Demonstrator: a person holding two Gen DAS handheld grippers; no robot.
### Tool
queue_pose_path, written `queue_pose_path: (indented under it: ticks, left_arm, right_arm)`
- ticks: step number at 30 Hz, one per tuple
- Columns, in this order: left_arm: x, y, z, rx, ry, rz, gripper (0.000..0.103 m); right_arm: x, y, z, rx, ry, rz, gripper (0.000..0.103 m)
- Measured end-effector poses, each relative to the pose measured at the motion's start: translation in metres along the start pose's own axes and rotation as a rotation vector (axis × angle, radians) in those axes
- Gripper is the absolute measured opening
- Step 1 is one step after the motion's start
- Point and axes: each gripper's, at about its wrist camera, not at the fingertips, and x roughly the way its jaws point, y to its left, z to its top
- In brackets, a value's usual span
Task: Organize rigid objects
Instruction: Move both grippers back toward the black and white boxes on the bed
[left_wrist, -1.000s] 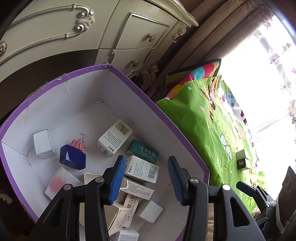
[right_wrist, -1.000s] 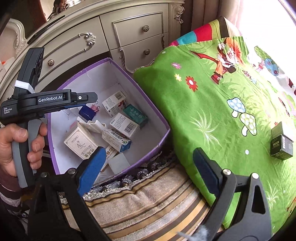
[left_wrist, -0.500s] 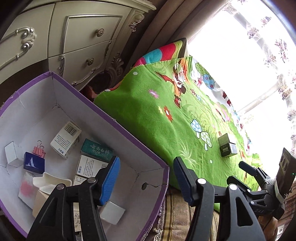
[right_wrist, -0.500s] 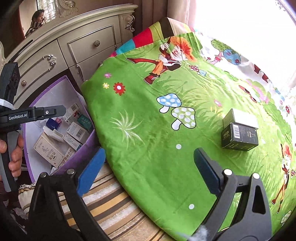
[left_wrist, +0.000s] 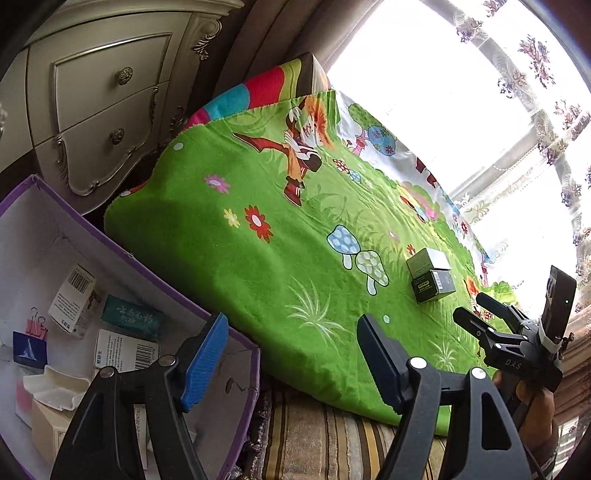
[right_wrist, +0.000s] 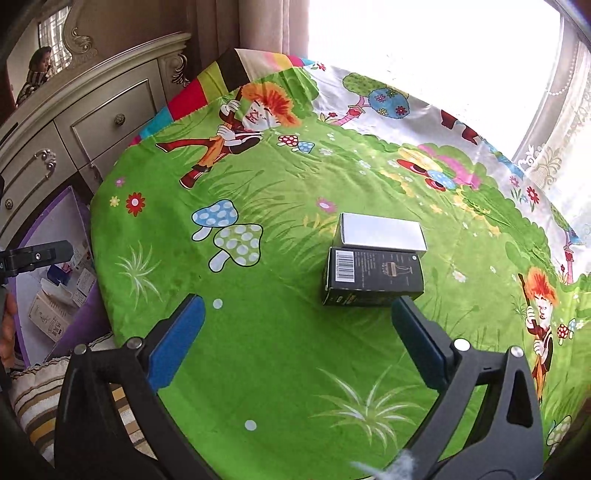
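1. Left wrist view: left gripper (left_wrist: 288, 354) empty, jaws opening, nothing between the blue pads, poised over the near right corner of the purple box (left_wrist: 236, 354)
2. Same view: box already holding small cartons, a pink binder clip (left_wrist: 36, 326) and a blue item at its left; two boxes left out on the green blanket (left_wrist: 258, 258) at far right, a dark box (left_wrist: 433, 286) with a silver-topped box (left_wrist: 428, 260) touching its far side; right gripper (left_wrist: 491, 325) seen just to the near right of them
3. Right wrist view: right gripper (right_wrist: 295, 325) spread wide and opening further, empty, dark box (right_wrist: 373, 277) just beyond its right finger, silver-topped box (right_wrist: 382, 232) behind and touching it
4. Likely step: fetching the dark box for the purple box (right_wrist: 55, 229), well apart at the left
5. To do it well: shift right so the dark box sits centred between the pads, straddle its short ends, close only once both pads flank it
6. Worth watching: soft blanket, so box may tilt; avoid nudging the silver-topped box away
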Motion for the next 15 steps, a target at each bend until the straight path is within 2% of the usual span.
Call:
queue_pose_path:
  ticks: [15]
  left_arm:
    - [0.029, -0.021, 0.005, 0.039, 0.038, -0.015, 0.077]
  right_arm:
    - [0.044, -0.038, 0.007, 0.006, 0.062, -0.053, 0.102]
